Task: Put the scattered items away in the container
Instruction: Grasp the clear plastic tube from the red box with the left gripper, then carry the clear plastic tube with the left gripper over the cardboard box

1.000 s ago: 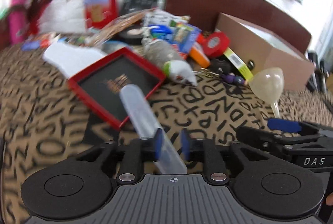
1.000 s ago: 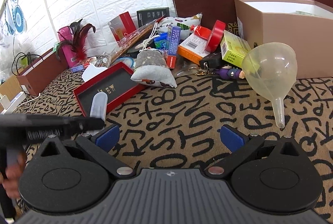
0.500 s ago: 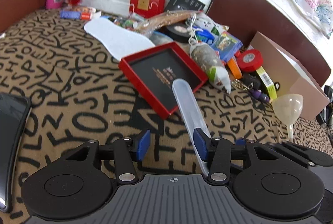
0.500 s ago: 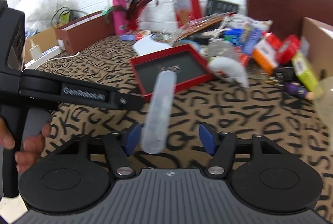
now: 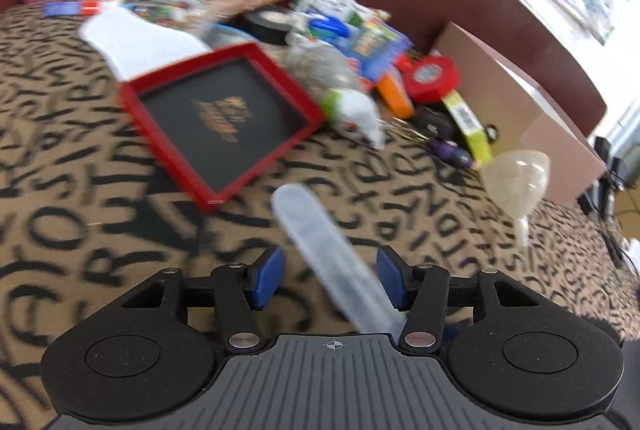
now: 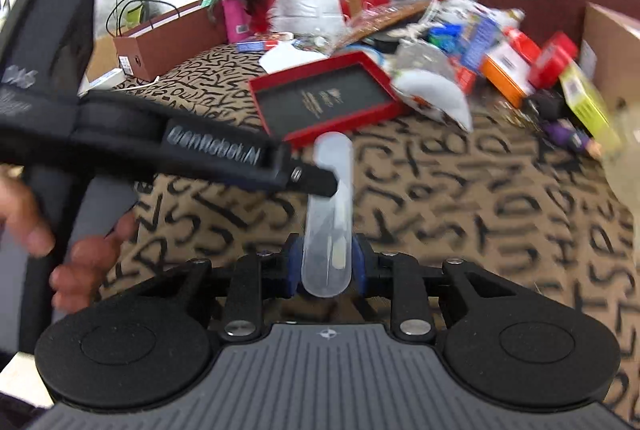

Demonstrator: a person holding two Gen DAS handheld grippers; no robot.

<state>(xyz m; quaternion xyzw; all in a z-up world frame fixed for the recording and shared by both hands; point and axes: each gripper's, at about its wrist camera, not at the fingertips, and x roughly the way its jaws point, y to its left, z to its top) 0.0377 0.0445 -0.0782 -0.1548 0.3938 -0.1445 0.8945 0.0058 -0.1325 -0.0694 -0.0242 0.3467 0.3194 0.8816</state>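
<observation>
Handoff mid-air: right gripper clamps my translucent plastic tube at its near end; left gripper spread wide around it, not gripping. Brown cardboard box far right. Funnel, red tray, most clutter untidied, I'd say.

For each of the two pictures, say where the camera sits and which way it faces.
Left wrist: on the left gripper, facing the red-framed black tray; its open blue fingers show.
Right wrist: on the right gripper, facing the same clutter; the left hand shows.
Shared: translucent plastic tube, tray, letter-patterned cloth.
</observation>
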